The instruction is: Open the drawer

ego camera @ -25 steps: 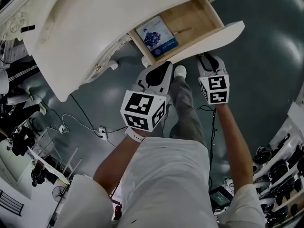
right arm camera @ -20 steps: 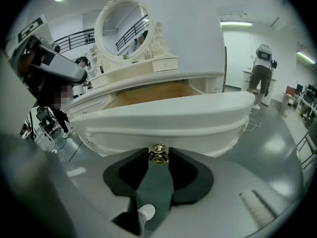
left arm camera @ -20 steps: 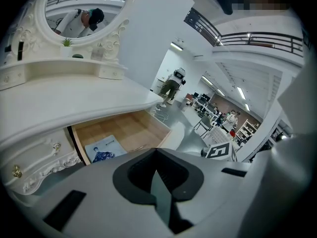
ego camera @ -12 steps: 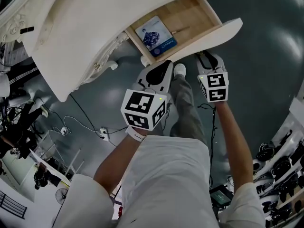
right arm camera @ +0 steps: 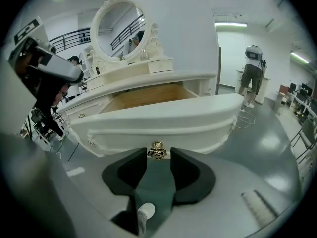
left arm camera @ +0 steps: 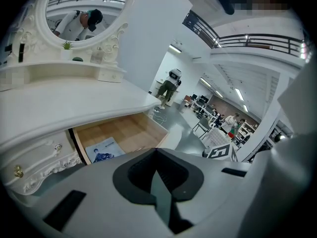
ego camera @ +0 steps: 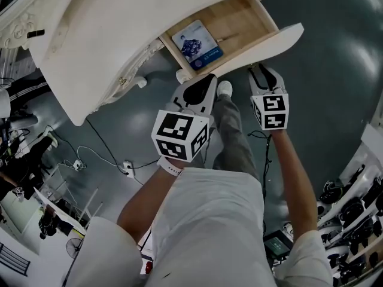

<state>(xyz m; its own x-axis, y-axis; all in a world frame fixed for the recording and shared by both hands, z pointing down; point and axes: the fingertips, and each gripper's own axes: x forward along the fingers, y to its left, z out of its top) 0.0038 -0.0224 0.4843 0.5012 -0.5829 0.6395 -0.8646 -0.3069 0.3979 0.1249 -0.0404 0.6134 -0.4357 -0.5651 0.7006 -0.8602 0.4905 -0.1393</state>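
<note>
The drawer [ego camera: 263, 46] stands pulled well out from under the dressing table's worktop [ego camera: 108, 34], in the upper middle of the head view. Its wooden floor is bare to the camera, and a booklet [ego camera: 197, 42] lies in its left end.

The right tongs [right arm camera: 158, 152] are the nearer pair. In the right gripper view the drawer's front panel [right arm camera: 163, 123] runs as a long band from left to right across the frame. The gold knob [right arm camera: 157, 150] sits at its lower middle, straight ahead of the tongs and between their two tips. The jaws have just been opening. A thin gap appears to show on each side of the knob, so the pads seem to flank it and not to pinch it.

The left tongs [left arm camera: 156, 152] have their jaws together on nothing. They hang at the lower left of the drawer in the head view, below its left corner and apart from it.

The opening looks largely done. Any further pull would run square to the panel's long axis, toward the lower right of the head view, with the knob as the only purchase.
</note>
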